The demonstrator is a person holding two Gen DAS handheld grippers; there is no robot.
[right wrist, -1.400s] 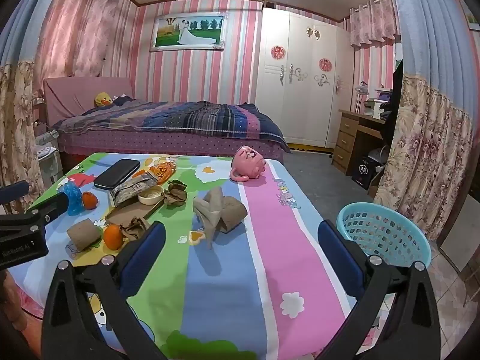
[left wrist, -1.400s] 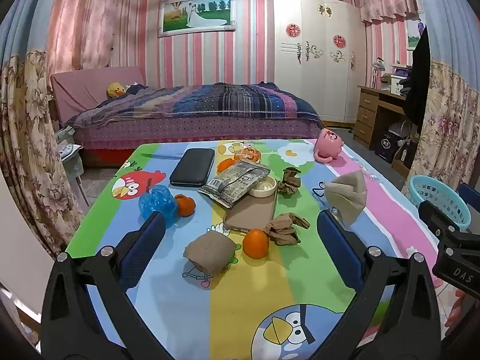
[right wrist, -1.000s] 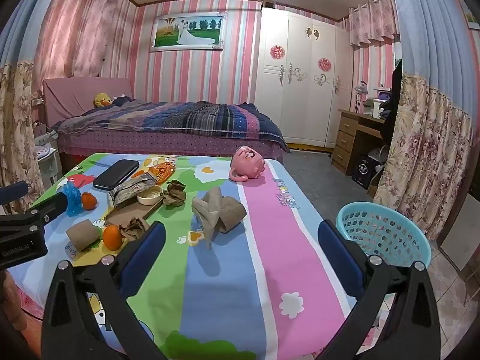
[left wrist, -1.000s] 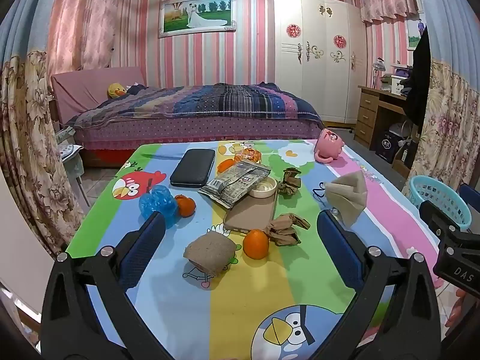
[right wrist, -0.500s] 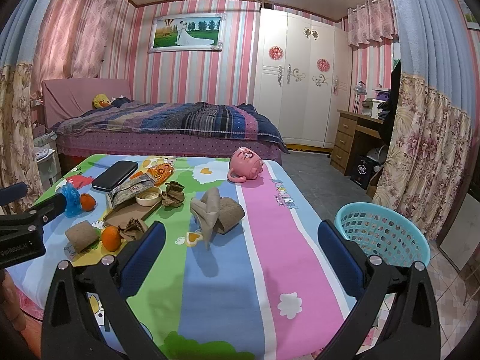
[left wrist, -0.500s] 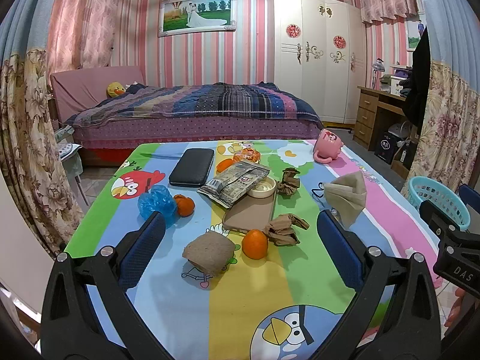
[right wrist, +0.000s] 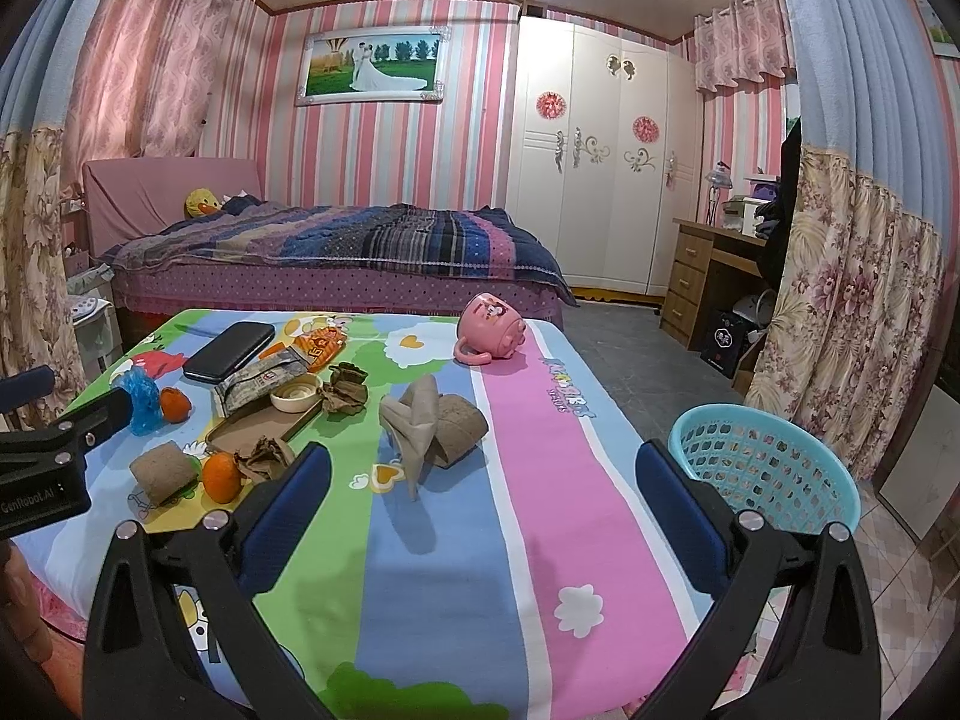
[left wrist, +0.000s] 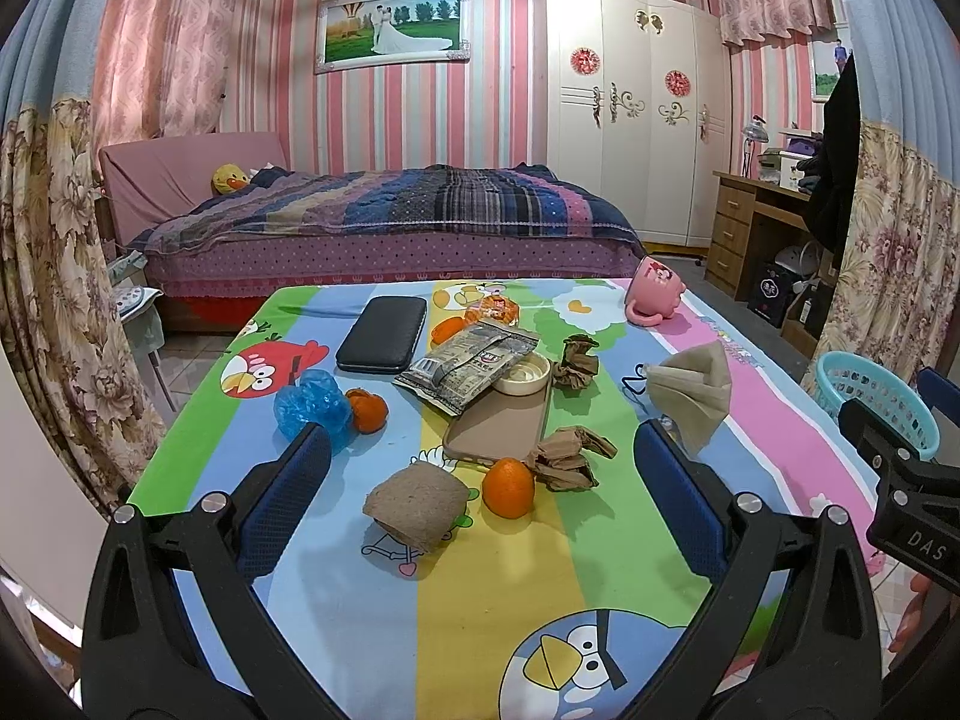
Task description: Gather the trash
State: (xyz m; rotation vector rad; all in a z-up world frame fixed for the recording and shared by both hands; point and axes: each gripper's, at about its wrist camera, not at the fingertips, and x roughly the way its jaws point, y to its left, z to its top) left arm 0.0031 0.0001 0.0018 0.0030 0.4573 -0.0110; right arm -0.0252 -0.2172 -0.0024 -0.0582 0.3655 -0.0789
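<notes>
Brown paper trash lies on the colourful table: a folded wad (left wrist: 416, 504) near the front, crumpled scraps (left wrist: 570, 457) by an orange (left wrist: 508, 487), another scrap (left wrist: 576, 355), and a large folded paper (left wrist: 693, 387) (right wrist: 420, 420). A grey snack wrapper (left wrist: 474, 366) and blue crumpled plastic (left wrist: 312, 408) lie further left. My left gripper (left wrist: 480, 504) is open and empty, above the table's front. My right gripper (right wrist: 480, 510) is open and empty, over the table's right part. A turquoise basket (right wrist: 762, 468) stands on the floor at the right.
On the table (left wrist: 492, 630) are a black phone case (left wrist: 384, 333), a brown tray (left wrist: 498, 426) with a small bowl (left wrist: 525, 373), more oranges (left wrist: 367, 411) and a tipped pink mug (left wrist: 651, 294). A bed (left wrist: 390, 222) stands behind, a desk (left wrist: 756, 228) at the right.
Both grippers have barely shifted; the right wrist view has drifted slightly. Nothing was taken hold of or let go.
</notes>
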